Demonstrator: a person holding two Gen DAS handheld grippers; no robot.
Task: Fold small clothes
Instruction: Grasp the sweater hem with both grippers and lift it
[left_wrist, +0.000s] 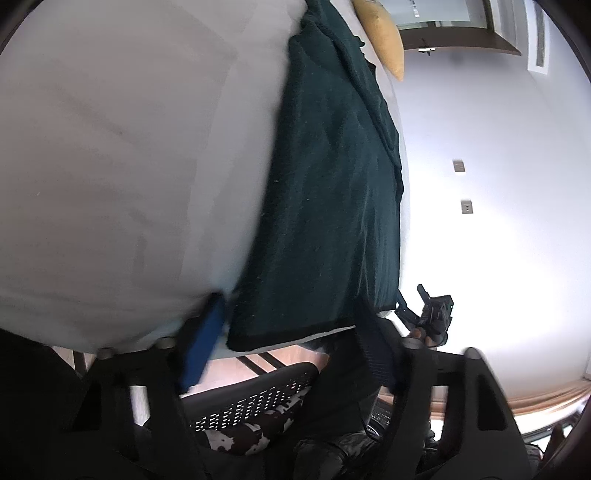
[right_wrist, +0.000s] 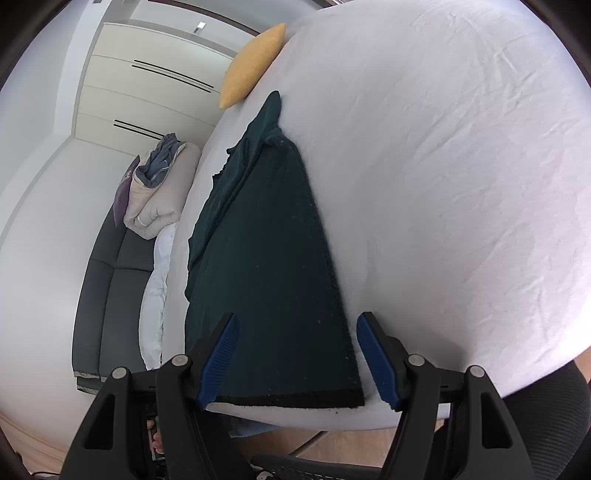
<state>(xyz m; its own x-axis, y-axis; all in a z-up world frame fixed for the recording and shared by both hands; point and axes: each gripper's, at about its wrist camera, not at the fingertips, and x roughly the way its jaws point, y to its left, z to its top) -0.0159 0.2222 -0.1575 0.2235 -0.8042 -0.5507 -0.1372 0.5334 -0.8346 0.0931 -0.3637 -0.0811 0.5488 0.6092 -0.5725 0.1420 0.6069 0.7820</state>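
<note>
White-sheeted bed (right_wrist: 461, 184): dark green garment (right_wrist: 273, 280) lies flat along its edge, hem at the near corner. Yellow pillow (right_wrist: 253, 66) at the far end; grey sofa (right_wrist: 110, 288) with bundled bedding beside. Left gripper (left_wrist: 291, 347) and right gripper (right_wrist: 297, 354): jaws spread astride the hem, not pinching.

Left wrist camera: sits low at the near edge of the bed (left_wrist: 110, 166), looking forward and down between its own blue-padded fingers (left_wrist: 205, 343), close over the dark green garment (left_wrist: 325, 206); view tilted, blurred. Right wrist camera: same edge, close, facing along the garment (right_wrist: 269, 258) toward the yellow cushion (right_wrist: 251, 66). Shared: garment, white sheet, cushion (left_wrist: 384, 33). The left view also catches the right gripper (left_wrist: 413, 302) at its right.
</note>
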